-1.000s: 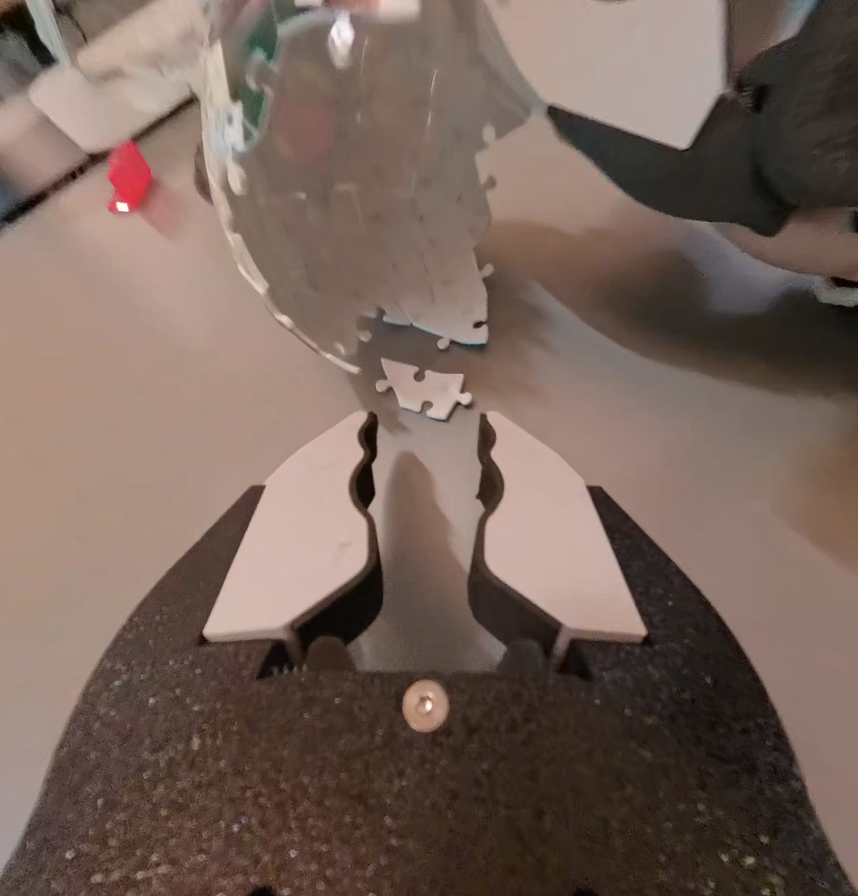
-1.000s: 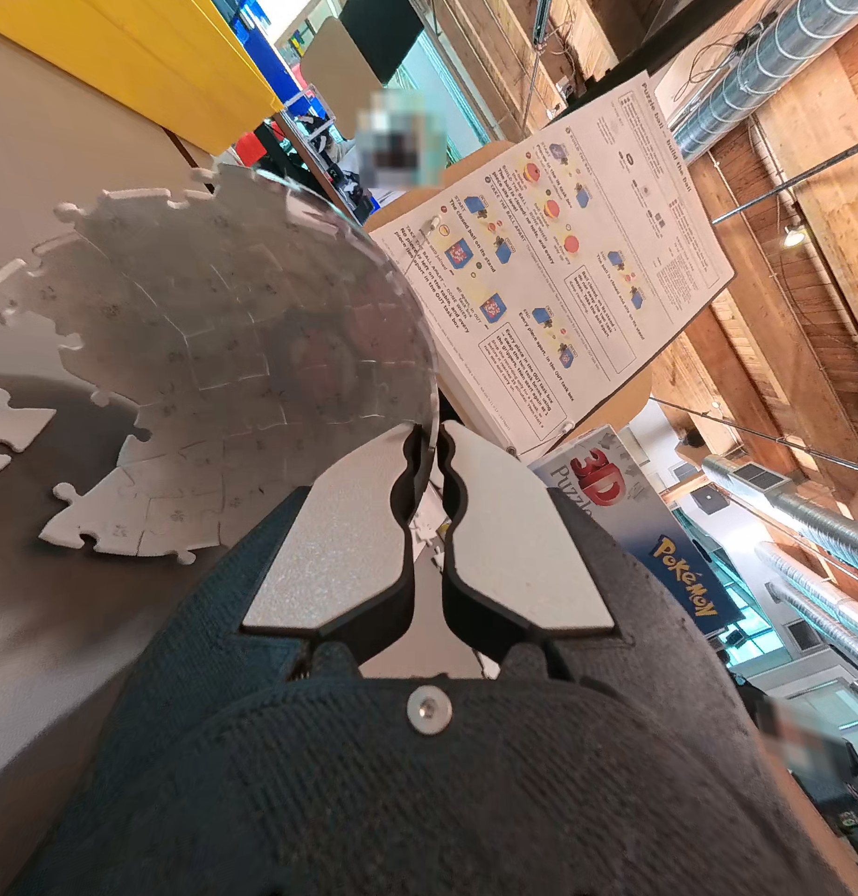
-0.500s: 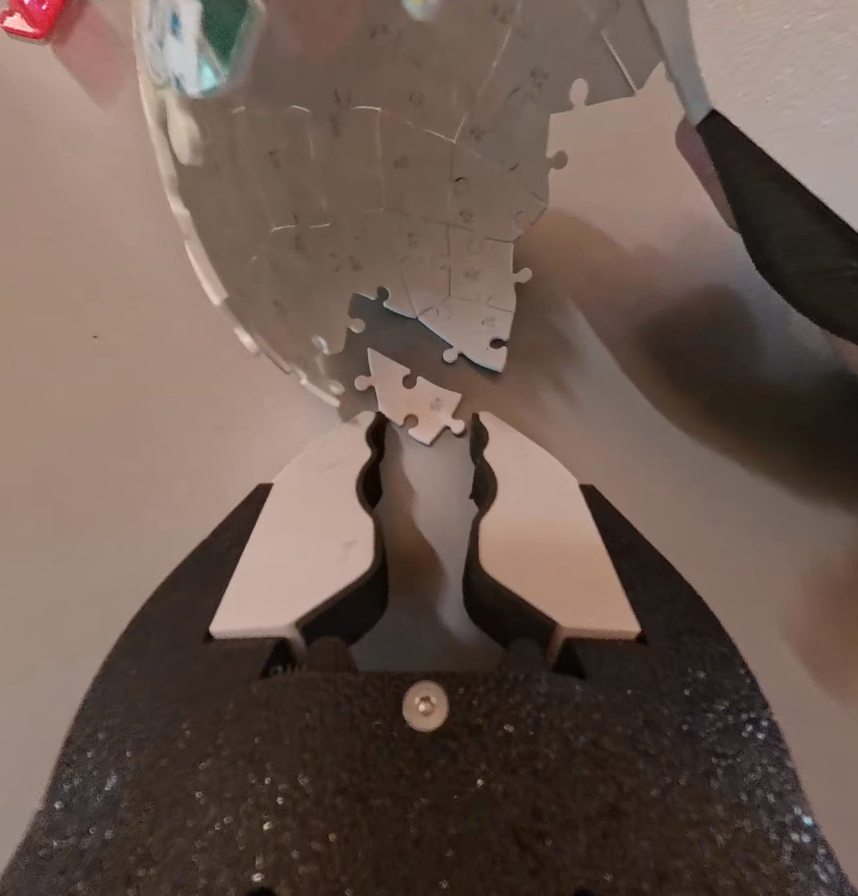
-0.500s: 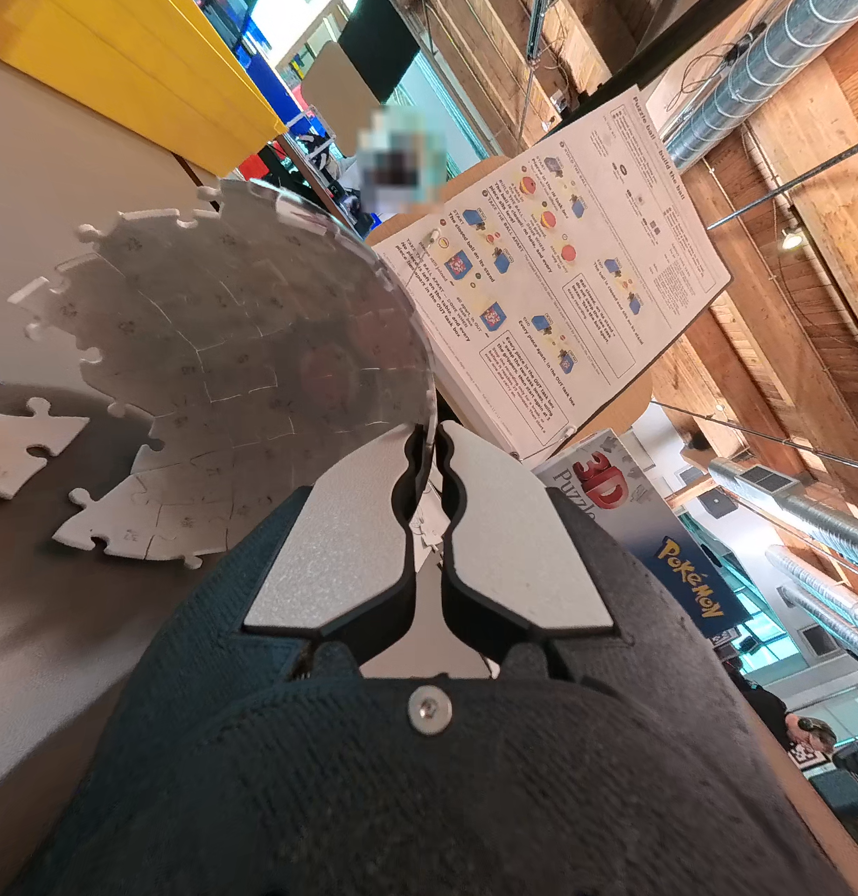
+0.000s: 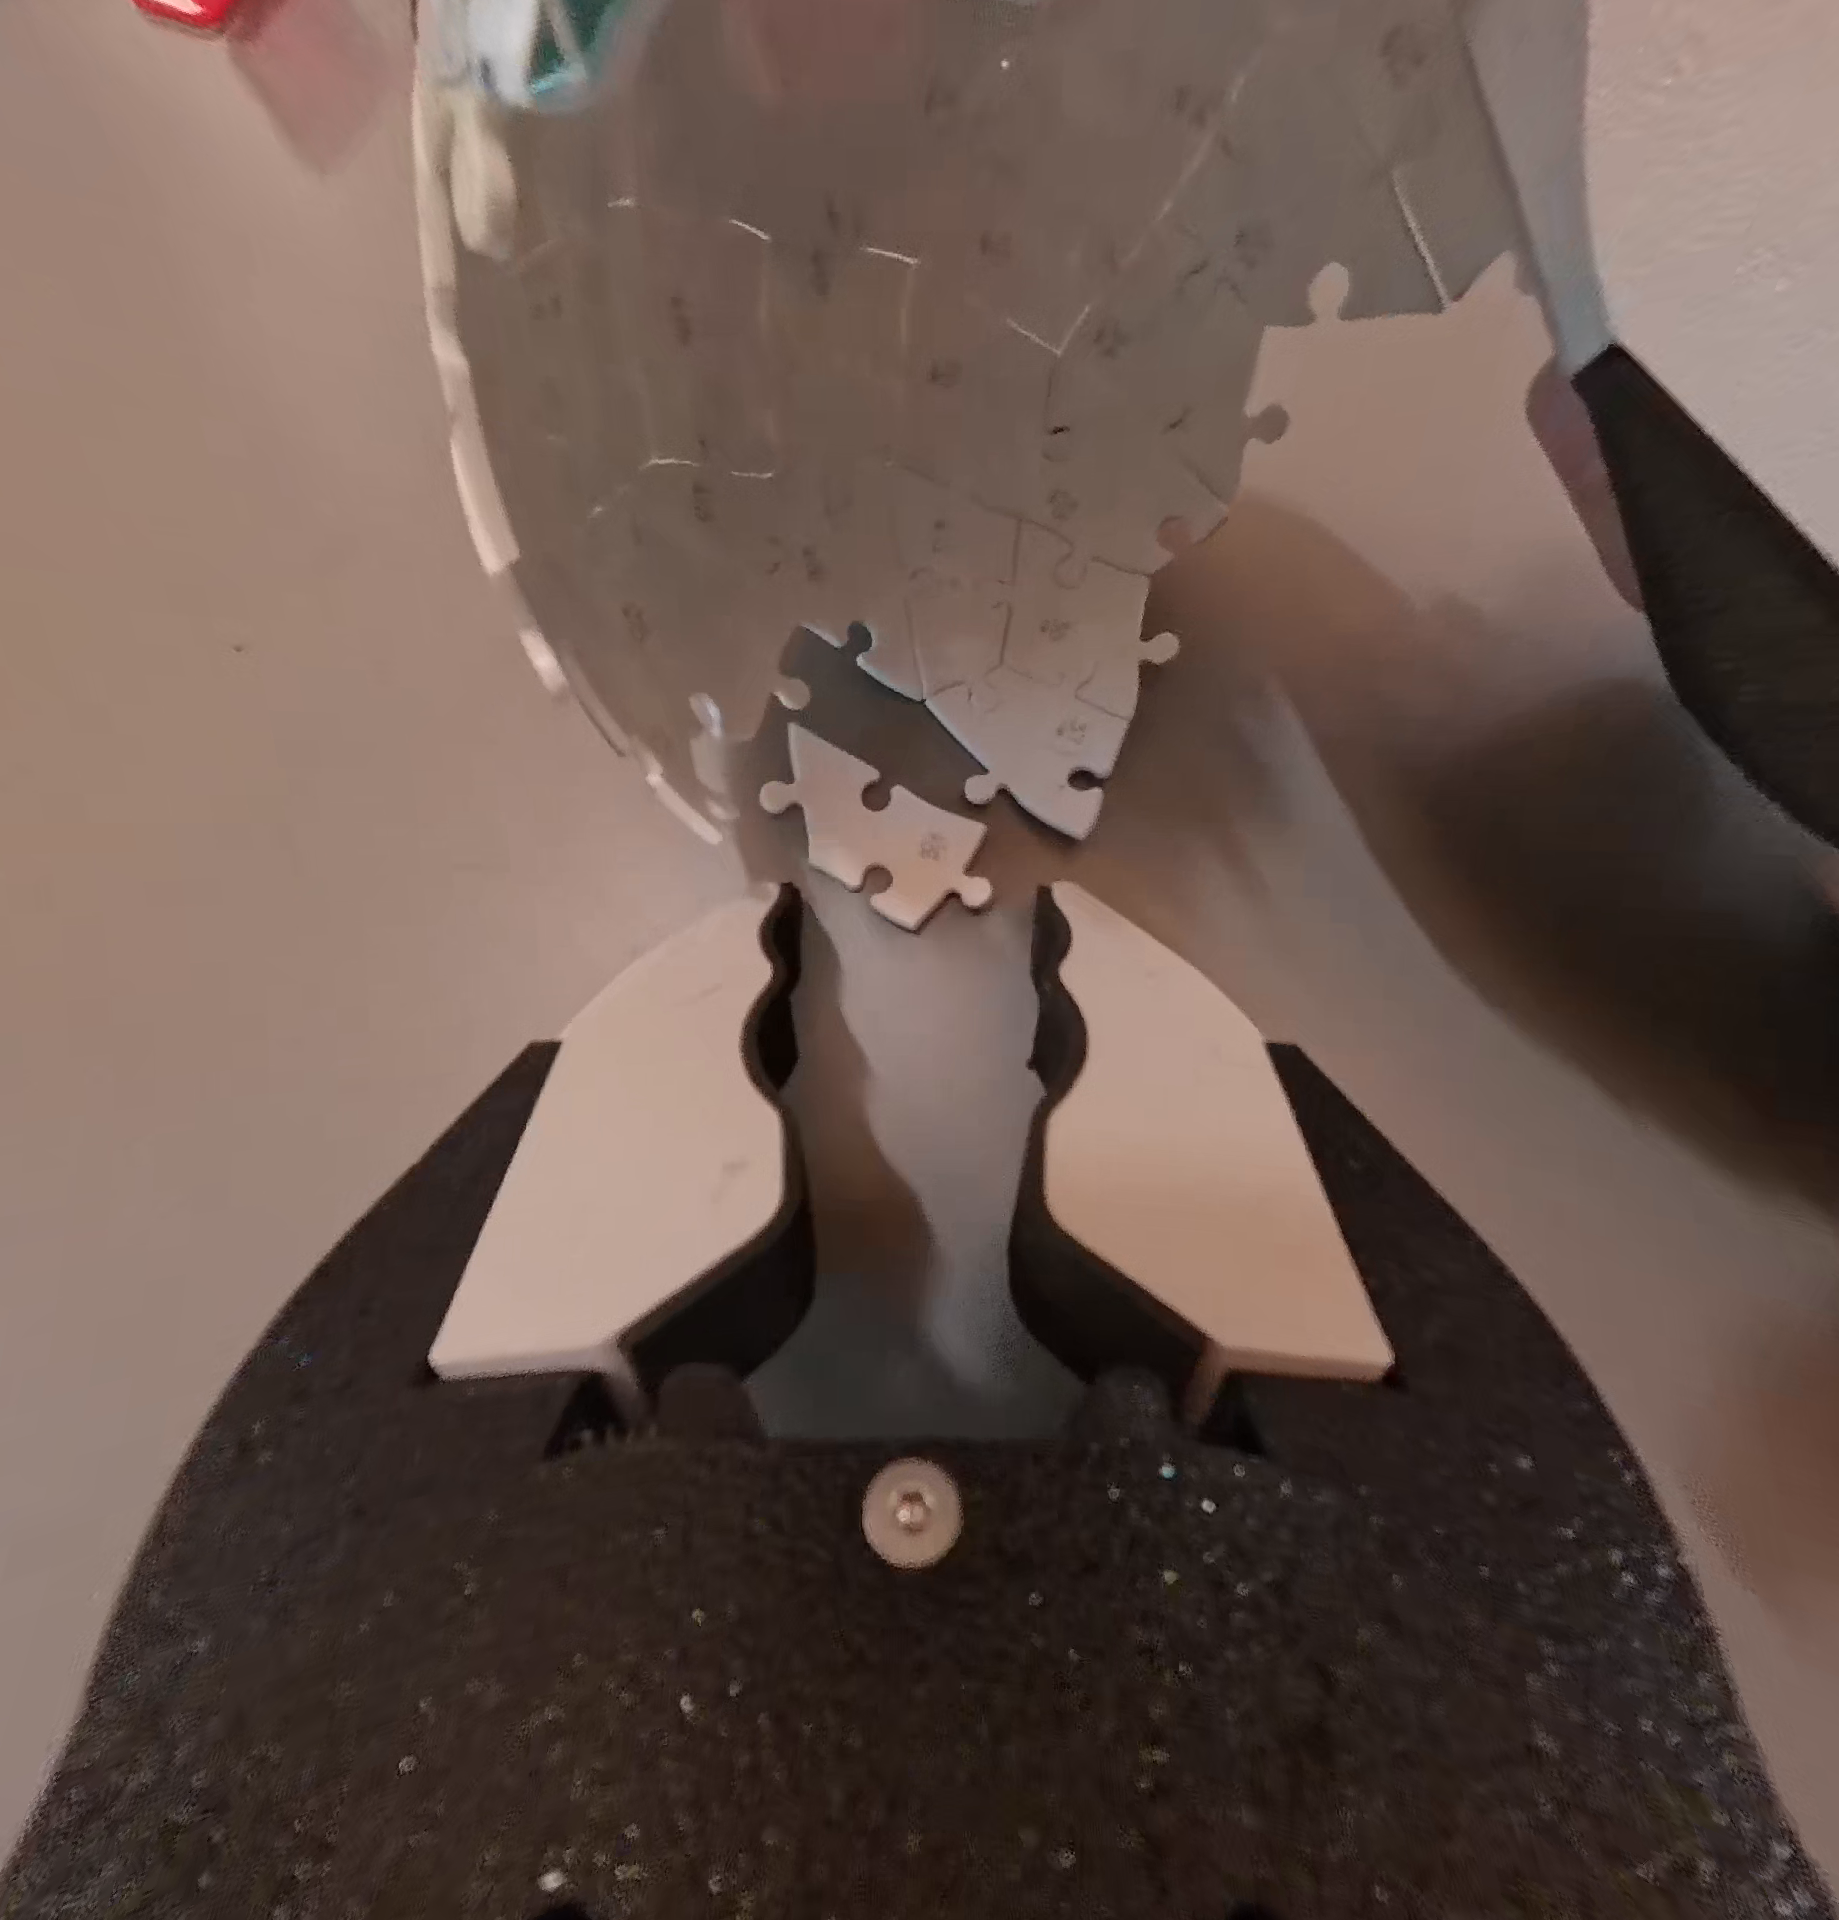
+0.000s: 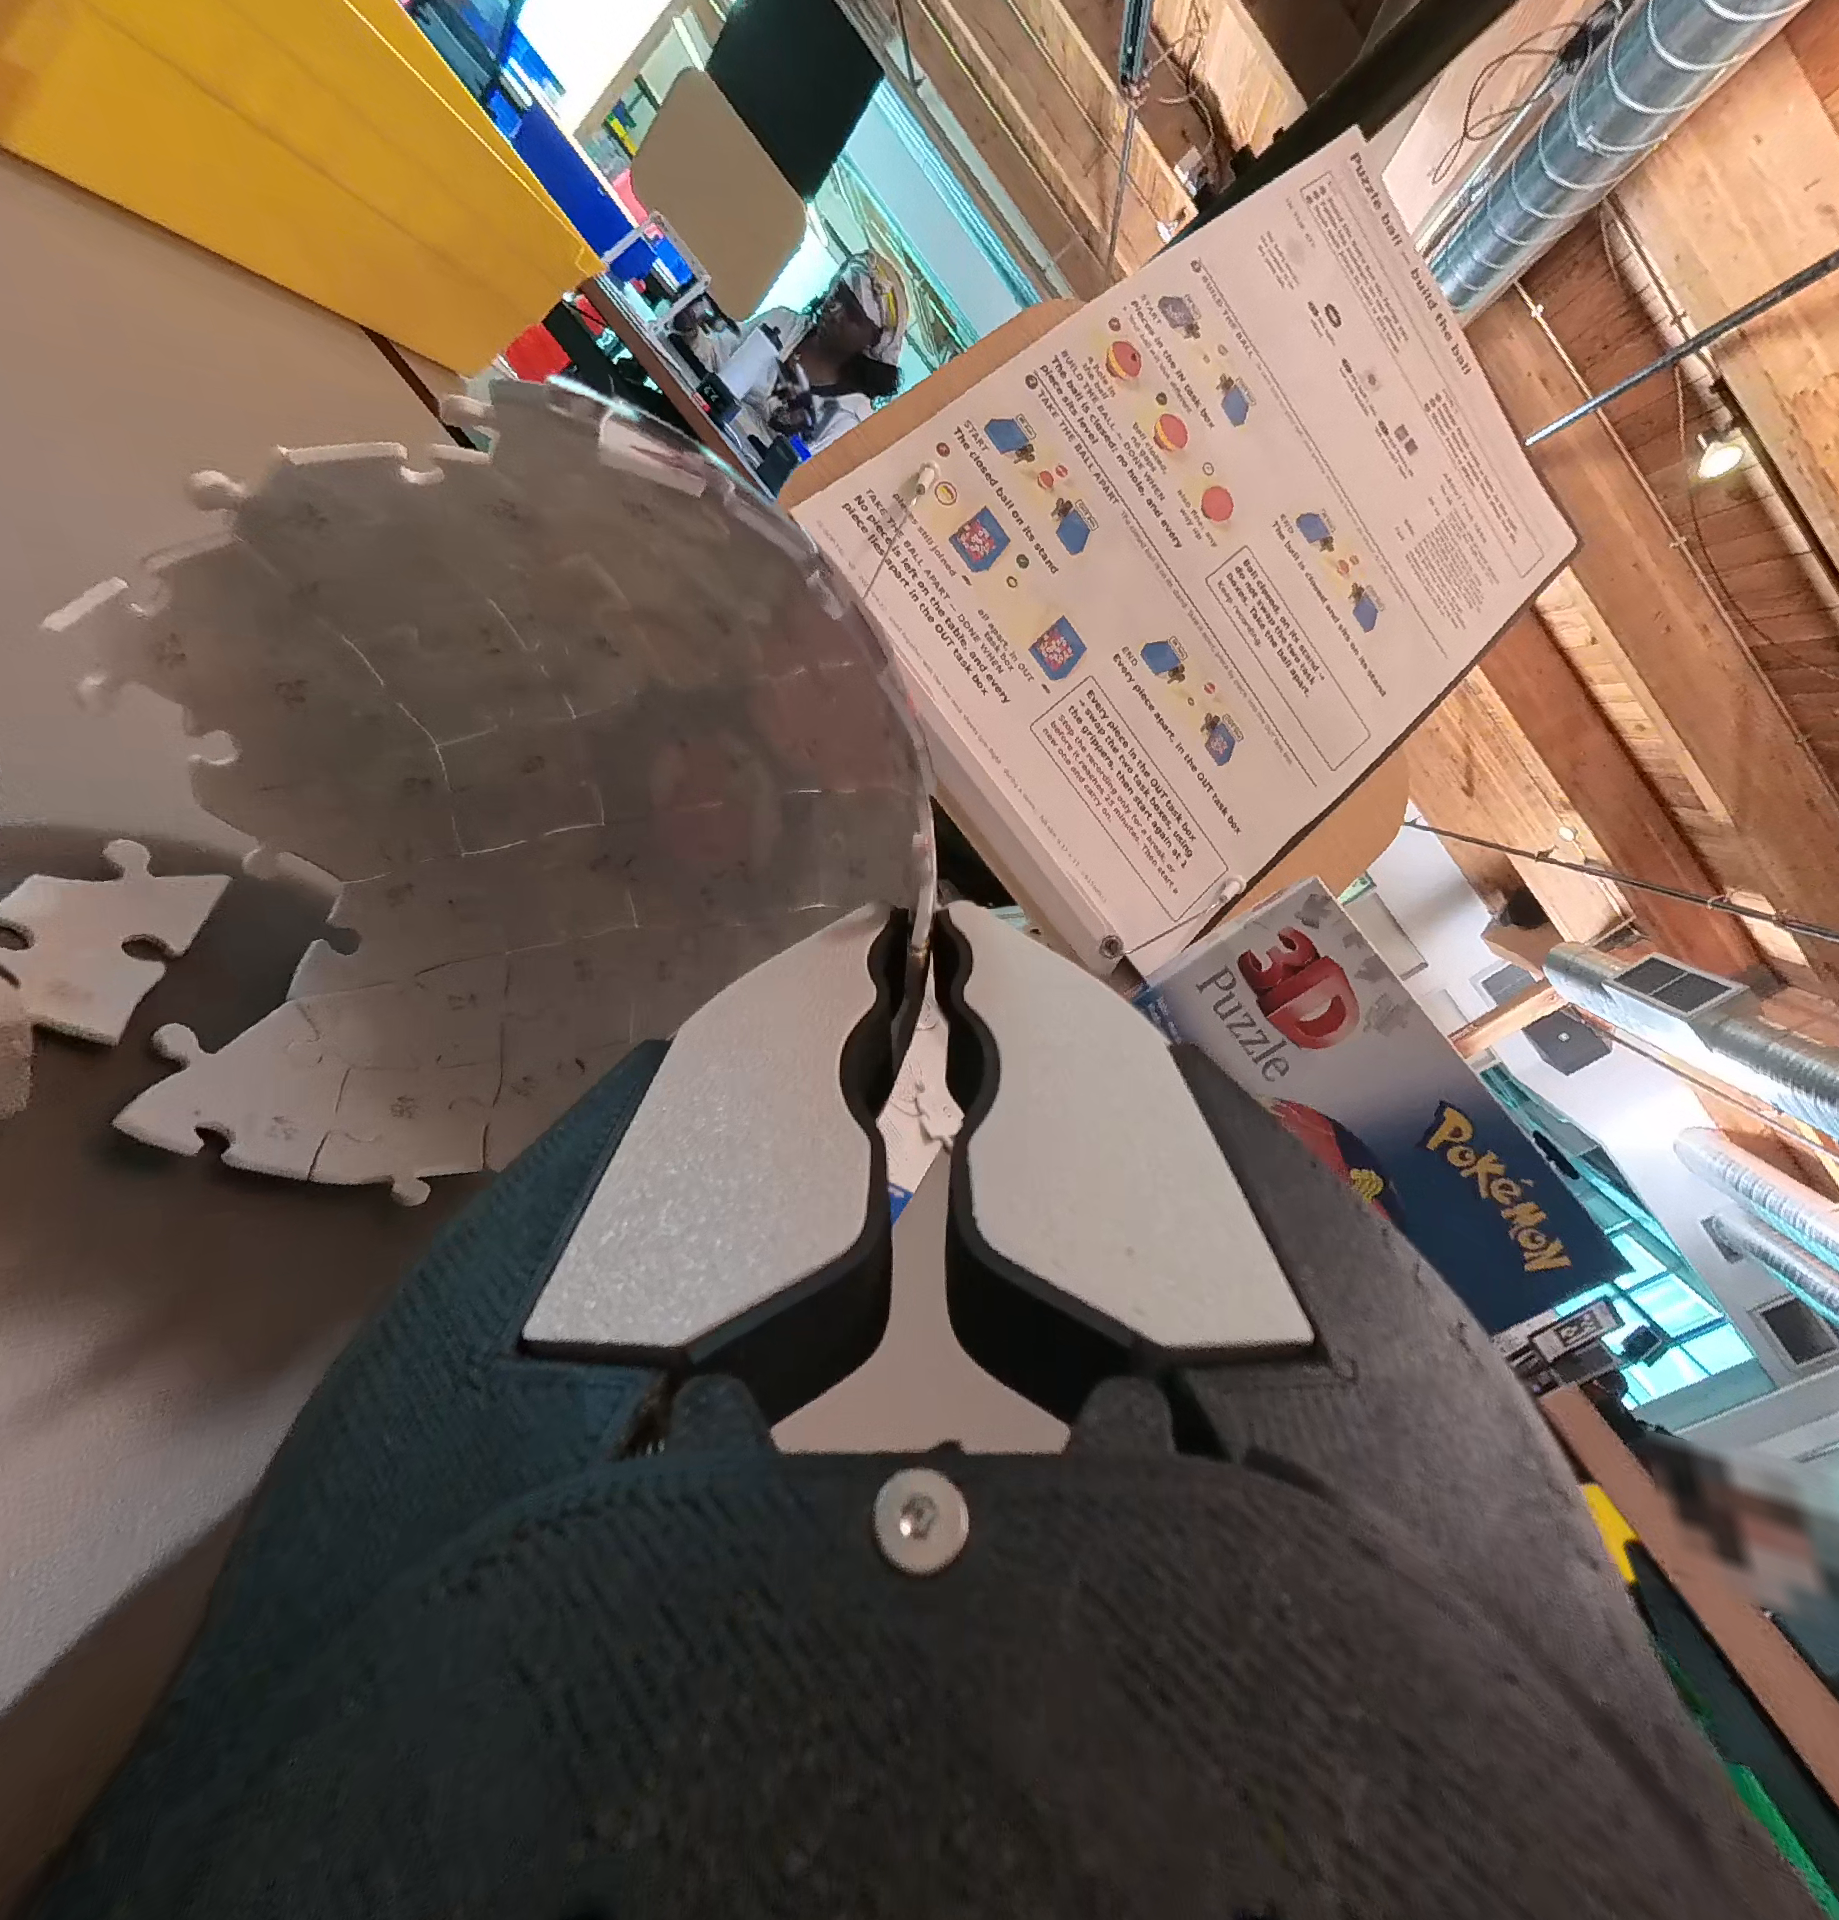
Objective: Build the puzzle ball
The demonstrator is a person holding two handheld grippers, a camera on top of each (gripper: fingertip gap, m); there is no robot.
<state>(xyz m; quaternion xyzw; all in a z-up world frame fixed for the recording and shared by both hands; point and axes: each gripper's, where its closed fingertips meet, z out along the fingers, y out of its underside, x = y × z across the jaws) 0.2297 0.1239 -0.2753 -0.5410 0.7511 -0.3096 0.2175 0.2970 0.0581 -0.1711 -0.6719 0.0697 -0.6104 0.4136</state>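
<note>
right gripper (image 6: 920, 940) pinches the puzzle shell's (image 6: 541, 748) rim, left gripper (image 5: 910, 914) gapes empty below the loose piece (image 5: 884, 831) at frame centre; a careless nudge could crack seams.

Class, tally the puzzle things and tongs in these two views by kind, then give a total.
Joined puzzle shell: 1
Loose puzzle piece: 1
Puzzle box: 1
Tongs: 2, left tongs and right tongs
Total: 5

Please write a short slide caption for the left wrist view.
Open left gripper approaches a loose puzzle piece lying below the half-built puzzle shell.
</note>
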